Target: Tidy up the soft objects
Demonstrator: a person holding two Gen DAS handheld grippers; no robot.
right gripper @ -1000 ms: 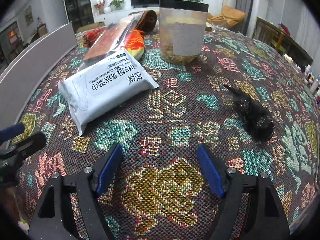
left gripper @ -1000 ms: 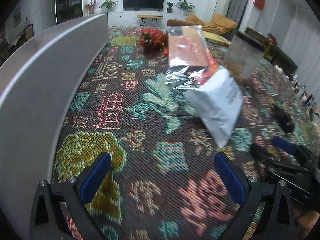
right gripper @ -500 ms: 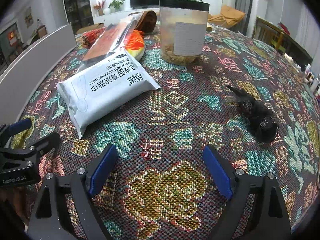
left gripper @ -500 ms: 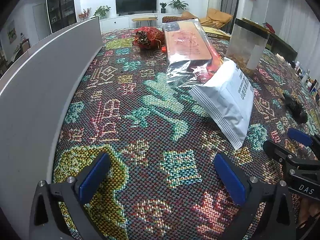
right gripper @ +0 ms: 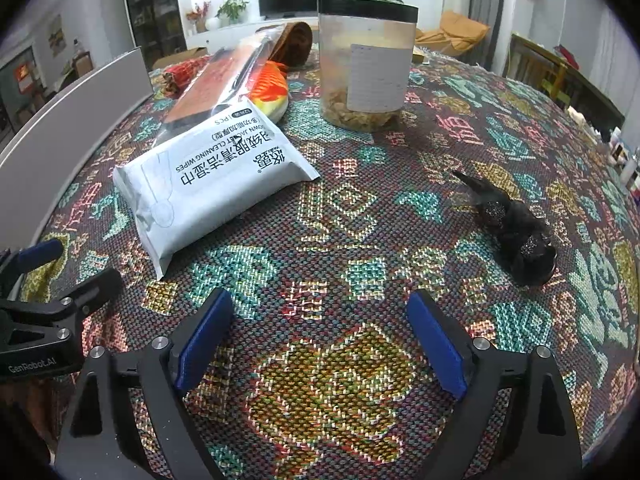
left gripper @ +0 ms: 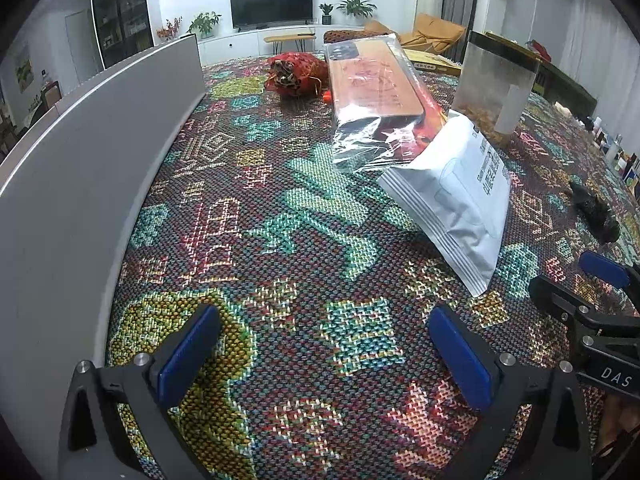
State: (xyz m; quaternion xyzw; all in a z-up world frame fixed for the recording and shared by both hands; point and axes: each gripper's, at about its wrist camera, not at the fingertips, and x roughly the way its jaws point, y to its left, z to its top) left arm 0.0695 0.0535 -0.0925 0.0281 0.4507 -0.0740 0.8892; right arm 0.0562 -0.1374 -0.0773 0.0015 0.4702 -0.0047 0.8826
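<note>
Both grippers stand released and empty above the patterned tablecloth [right gripper: 460,148]: the left gripper [left gripper: 324,348] and the right gripper [right gripper: 320,340], blue pads wide apart. At the right gripper's 11 o'clock lies a white wipes pack [right gripper: 208,184], long axis running 7 to 2 o'clock. A black fabric piece [right gripper: 512,228] lies at 2 o'clock, its pointed end toward 10 o'clock.

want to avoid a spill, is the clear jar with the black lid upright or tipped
Upright. The clear jar stands on its base on the patterned cloth, its black lid level on top, contents settled at the bottom.
</note>
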